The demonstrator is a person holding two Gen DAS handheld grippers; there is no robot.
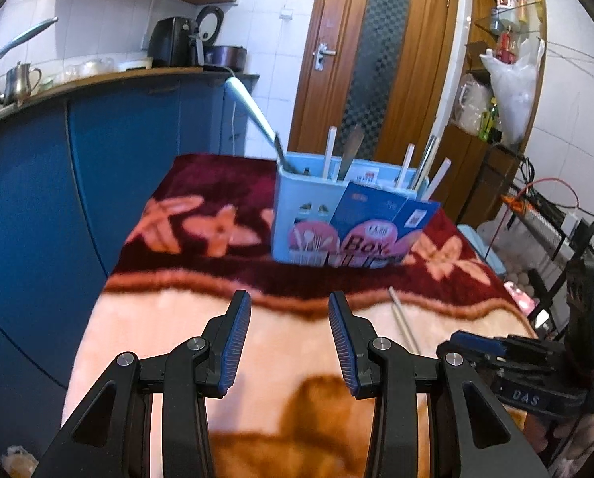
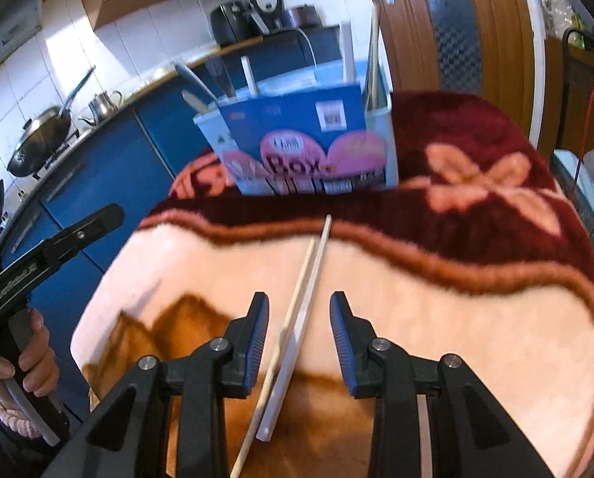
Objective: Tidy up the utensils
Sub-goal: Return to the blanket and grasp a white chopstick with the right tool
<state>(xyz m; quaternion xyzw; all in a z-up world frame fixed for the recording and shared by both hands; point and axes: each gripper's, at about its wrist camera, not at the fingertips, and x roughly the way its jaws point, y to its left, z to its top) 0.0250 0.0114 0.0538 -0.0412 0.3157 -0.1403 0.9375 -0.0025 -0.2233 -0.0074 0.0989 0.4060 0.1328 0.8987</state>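
Two grippers over a blanket-covered tabletop, utensil box at the far edge.
Left gripper fingers stand apart, empty; chopsticks lie between the right gripper fingers, untouched, before the utensil box.

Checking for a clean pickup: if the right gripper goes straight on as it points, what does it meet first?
Probably the white chopstick and wooden one lying on the blanket between the open right gripper; depth is uncertain.
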